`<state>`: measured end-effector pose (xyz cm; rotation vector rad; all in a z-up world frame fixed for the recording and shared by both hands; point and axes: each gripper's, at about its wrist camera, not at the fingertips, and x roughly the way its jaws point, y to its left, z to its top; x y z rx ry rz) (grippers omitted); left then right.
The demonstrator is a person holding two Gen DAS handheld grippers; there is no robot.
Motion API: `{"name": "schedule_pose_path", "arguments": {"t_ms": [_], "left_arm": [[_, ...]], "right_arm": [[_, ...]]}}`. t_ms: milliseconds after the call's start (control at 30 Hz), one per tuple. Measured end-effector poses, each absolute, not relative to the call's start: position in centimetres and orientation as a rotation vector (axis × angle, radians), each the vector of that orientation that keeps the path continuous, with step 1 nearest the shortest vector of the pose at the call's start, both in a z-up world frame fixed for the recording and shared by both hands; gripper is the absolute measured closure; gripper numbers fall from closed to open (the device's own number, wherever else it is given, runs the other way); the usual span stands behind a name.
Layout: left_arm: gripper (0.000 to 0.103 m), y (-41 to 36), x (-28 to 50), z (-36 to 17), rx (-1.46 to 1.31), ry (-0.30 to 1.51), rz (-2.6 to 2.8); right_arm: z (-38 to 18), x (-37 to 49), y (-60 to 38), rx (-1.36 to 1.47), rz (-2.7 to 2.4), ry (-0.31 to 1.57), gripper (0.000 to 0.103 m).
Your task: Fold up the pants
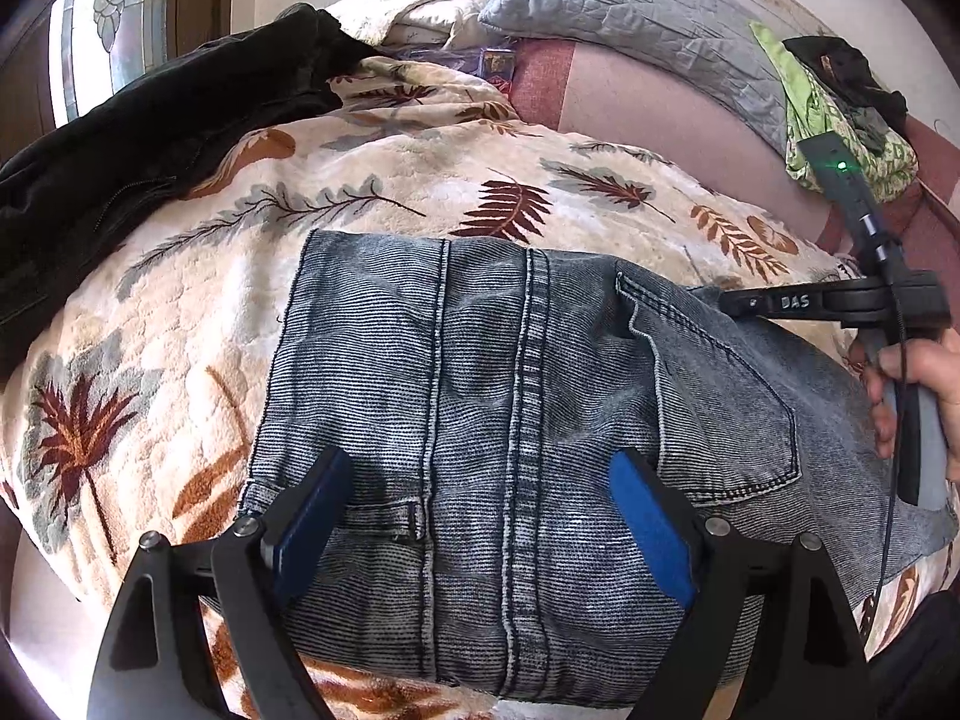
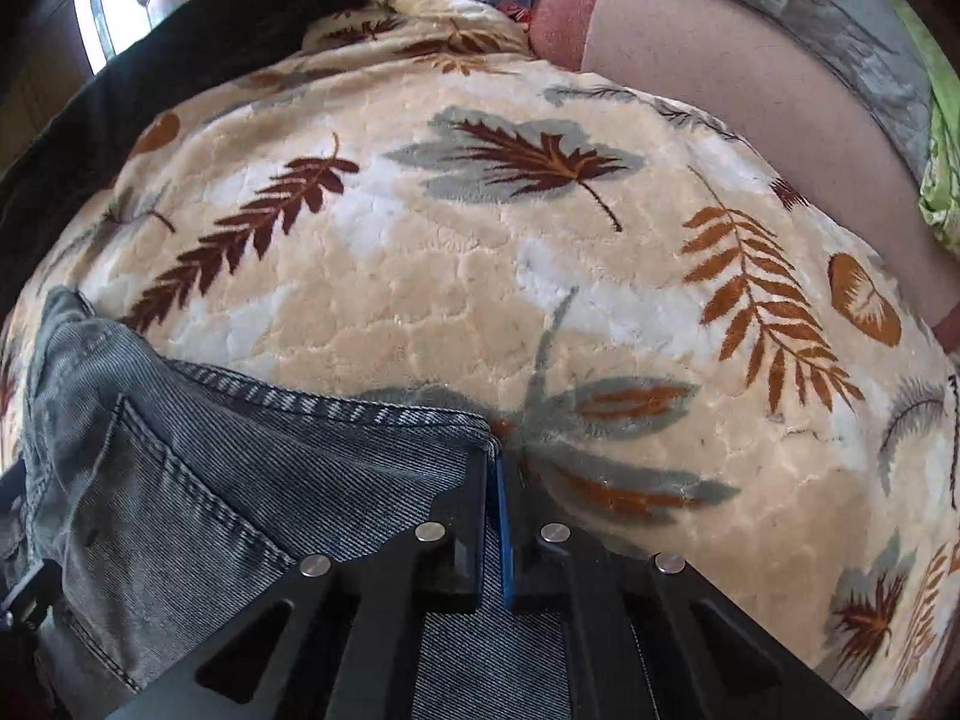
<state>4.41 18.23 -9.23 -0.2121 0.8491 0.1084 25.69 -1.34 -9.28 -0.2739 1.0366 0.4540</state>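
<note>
Right gripper (image 2: 497, 468) pinching jeans (image 1: 480, 420) — black jacket (image 1: 150, 138) beside

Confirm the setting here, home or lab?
Home, most likely a bedroom: the jeans lie on a leaf-print fleece blanket spread over a bed, with a quilted grey pillow at its head and a dark jacket dumped alongside.

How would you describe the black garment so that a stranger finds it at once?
Start at the leaf-print blanket covering the bed. The black garment lies bunched on its far left edge, below the window. It alone is plain black; the jeans are faded blue.
</note>
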Motion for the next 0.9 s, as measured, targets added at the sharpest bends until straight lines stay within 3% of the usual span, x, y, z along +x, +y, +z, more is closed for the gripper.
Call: {"name": "schedule_pose_path", "arguments": {"t_ms": [133, 200, 267, 567, 667, 767, 867, 900], "left_arm": [[0.015, 18.1, 4.5, -9.2, -0.219, 0.849, 0.122], [0.014, 18.0, 4.5, -9.2, -0.218, 0.849, 0.132], [0.014, 18.0, 4.5, -9.3, -0.221, 0.848, 0.139], [0.014, 17.6, 4.0, -9.0, -0.204, 0.820, 0.176], [0.014, 17.3, 4.1, -9.1, -0.189, 0.813, 0.191], [0.014, 17.0, 4.0, -9.1, -0.165, 0.803, 0.199], [0.014, 16.6, 4.0, -8.7, -0.143, 0.799, 0.205], [0.014, 16.3, 4.0, -8.4, -0.131, 0.799, 0.212]], "right_arm": [[-5.7, 22.9, -6.1, -0.034, 0.437, 0.990, 0.079], [-4.8, 20.7, -9.2, 0.101, 0.449, 0.981, 0.056], [-4.9, 18.5, -11.9, 0.182, 0.440, 0.989, 0.043], [-11.0, 16.5, -31.1, 0.596, 0.265, 1.051, 0.043], [-14.3, 17.0, -37.7, 0.961, 0.280, 1.035, 0.055], [-11.2, 15.7, -38.3, 0.899, 0.348, 0.933, 0.049], [-11.1, 15.7, -39.7, 0.825, 0.226, 0.929, 0.030], [-12.4, 16.2, -40.5, 0.817, 0.179, 0.972, 0.037]]}}
